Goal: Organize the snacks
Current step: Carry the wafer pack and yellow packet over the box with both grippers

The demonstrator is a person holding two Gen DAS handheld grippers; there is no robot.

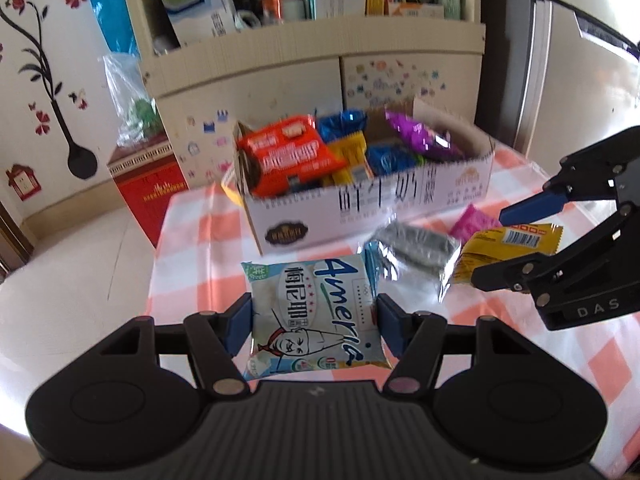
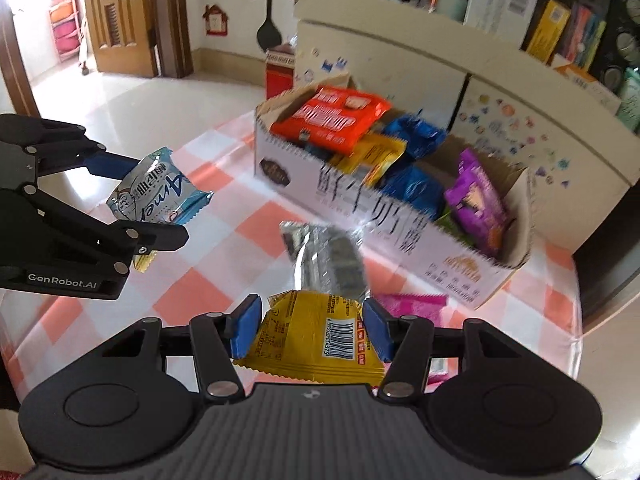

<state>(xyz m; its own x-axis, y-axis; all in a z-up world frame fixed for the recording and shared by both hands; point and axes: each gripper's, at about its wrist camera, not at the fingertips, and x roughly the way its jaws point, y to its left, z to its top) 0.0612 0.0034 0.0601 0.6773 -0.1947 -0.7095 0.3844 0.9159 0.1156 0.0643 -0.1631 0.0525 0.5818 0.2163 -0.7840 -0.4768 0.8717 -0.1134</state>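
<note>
pale blue snack packet [image 1: 316, 312], white panel with a cartoon figure and blue lettering, is up off the table, pinched across its width by the left gripper [image 1: 314, 322], blue pads pressing both side edges. over on the right, the yellow snack packet [image 2: 316, 338], barcode side showing, is clamped the same way in the right gripper [image 2: 312, 328], jaws narrowed onto it, and it's lifted clear of the cloth too. between them, a silver foil packet [image 2: 326, 260] lies on the pink-and-white checked tablecloth [image 2: 208, 280], with a pink packet [image 2: 412, 306] just beside it, near the box's front wall. the cardboard box [image 2: 400, 236] sits toward the table's far edge, already loaded: an orange packet [image 2: 332, 120] on top at one end, yellow and blue packets in the middle, a purple packet [image 2: 476, 200] at the other end.
</note>
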